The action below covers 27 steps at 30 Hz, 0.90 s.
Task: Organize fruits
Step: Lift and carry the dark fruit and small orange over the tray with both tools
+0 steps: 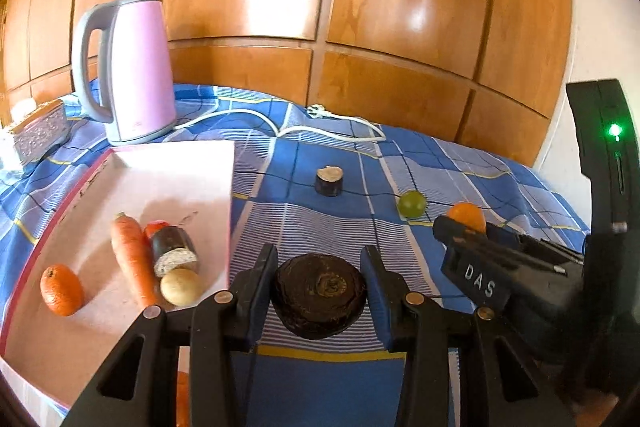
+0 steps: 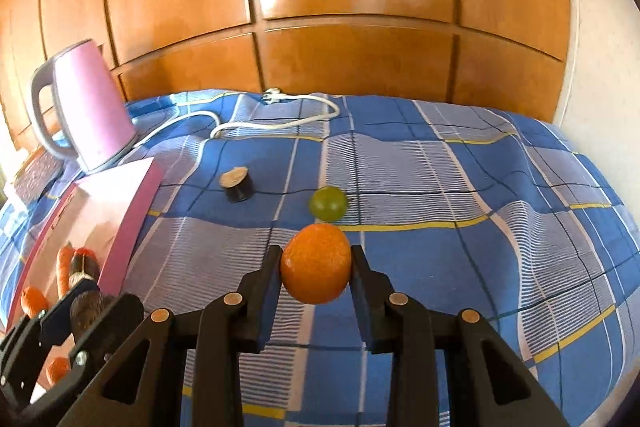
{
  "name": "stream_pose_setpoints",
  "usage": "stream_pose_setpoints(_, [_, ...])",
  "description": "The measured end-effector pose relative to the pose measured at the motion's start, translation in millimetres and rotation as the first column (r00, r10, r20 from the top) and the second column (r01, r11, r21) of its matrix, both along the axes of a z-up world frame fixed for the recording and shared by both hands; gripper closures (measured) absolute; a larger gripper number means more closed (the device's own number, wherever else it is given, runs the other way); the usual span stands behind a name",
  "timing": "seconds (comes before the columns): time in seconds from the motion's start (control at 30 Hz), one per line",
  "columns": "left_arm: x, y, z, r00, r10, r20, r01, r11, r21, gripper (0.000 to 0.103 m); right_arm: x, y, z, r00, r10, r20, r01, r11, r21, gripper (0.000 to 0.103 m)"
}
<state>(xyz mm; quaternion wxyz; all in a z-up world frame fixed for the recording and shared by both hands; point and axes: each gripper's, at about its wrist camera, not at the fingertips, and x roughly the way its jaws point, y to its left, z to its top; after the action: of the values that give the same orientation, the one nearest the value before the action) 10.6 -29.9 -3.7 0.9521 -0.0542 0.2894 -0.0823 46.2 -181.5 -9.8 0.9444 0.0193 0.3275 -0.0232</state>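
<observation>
Left gripper (image 1: 320, 287) clamped on a dark round beet (image 1: 319, 294) above the blue checked cloth (image 1: 332, 223), beside the pink tray (image 1: 172, 183), right gripper (image 2: 316, 269) closed around an orange (image 2: 316, 263), green fruit (image 2: 328, 203) lying just beyond it on the cloth

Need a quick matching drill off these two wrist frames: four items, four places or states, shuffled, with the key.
Items:
1. orange
2. dark round beet half
3. carrot
4. green fruit

Places or states:
A. lying in the pink tray
B. loose on the blue checked cloth, no gripper on it
C. between the fingers of the right gripper
D. between the fingers of the left gripper

Pairs: 1-C, 2-D, 3-A, 4-B
</observation>
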Motion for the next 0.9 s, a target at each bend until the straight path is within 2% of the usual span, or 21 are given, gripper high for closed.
stream_pose_setpoints(0.43, [-7.0, 26.4, 4.5, 0.993, 0.120, 0.008, -0.120, 0.992, -0.023, 0.060, -11.3, 29.9, 2.3, 0.996, 0.088, 0.031, -0.085, 0.994, -0.069, 0.070])
stream_pose_setpoints(0.9, [-1.0, 71.4, -5.4, 0.941, 0.329, -0.076, -0.335, 0.937, -0.095, 0.060, -18.9, 54.4, 4.0, 0.976, 0.209, 0.066, -0.203, 0.975, -0.093, 0.070])
